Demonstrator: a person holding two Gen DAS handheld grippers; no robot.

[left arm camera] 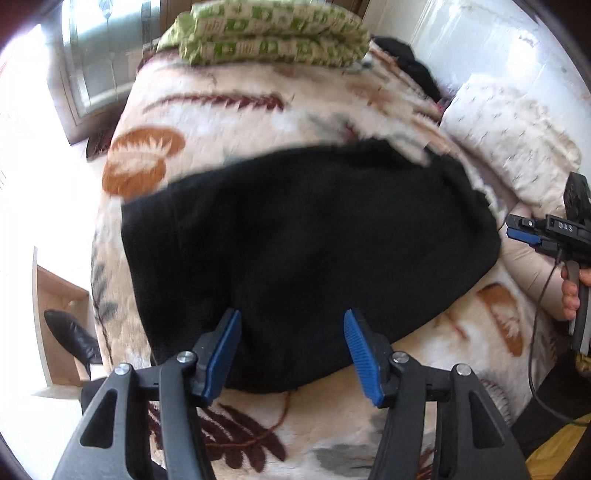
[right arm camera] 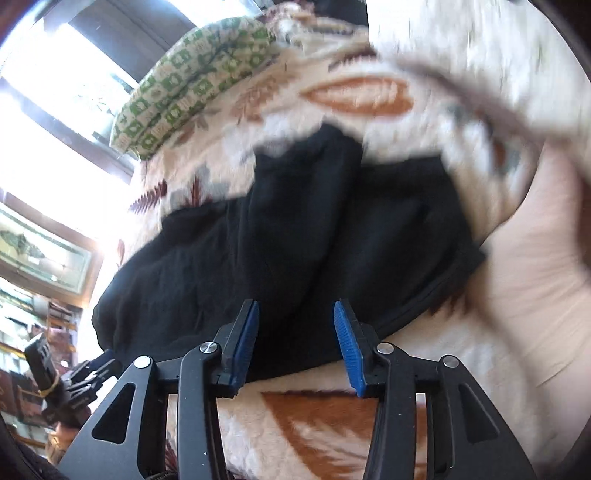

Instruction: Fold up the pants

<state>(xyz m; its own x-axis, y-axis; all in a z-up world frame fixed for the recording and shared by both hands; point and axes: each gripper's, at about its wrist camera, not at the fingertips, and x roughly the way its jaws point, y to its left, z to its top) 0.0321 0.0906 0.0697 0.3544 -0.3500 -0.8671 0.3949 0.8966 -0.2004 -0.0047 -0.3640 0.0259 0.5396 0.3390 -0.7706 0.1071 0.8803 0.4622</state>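
One pair of black pants (left arm camera: 303, 243), folded. One leaf-patterned blanket (left arm camera: 229, 110) on the bed. One green-and-cream folded quilt (left arm camera: 273, 33). One white pillow (left arm camera: 517, 147). Two grippers: left gripper (left arm camera: 291, 354), right gripper (right arm camera: 295, 343). One black shoe (left arm camera: 72, 336).

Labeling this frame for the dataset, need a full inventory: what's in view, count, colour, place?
pants: 1, black, folded, lying on the blanket ahead of both grippers
blanket: 1, cream with brown and maroon leaf print, covering the bed
folded quilt: 1, green and white pattern, at the far end of the bed
pillow: 1, white with small marks, right of the pants
dark garment: 1, black, far right by the quilt
boot: 1, black, on the floor at left
left gripper: 1, black with blue pads, open, nothing between
right gripper: 1, black with blue pads, open, nothing between
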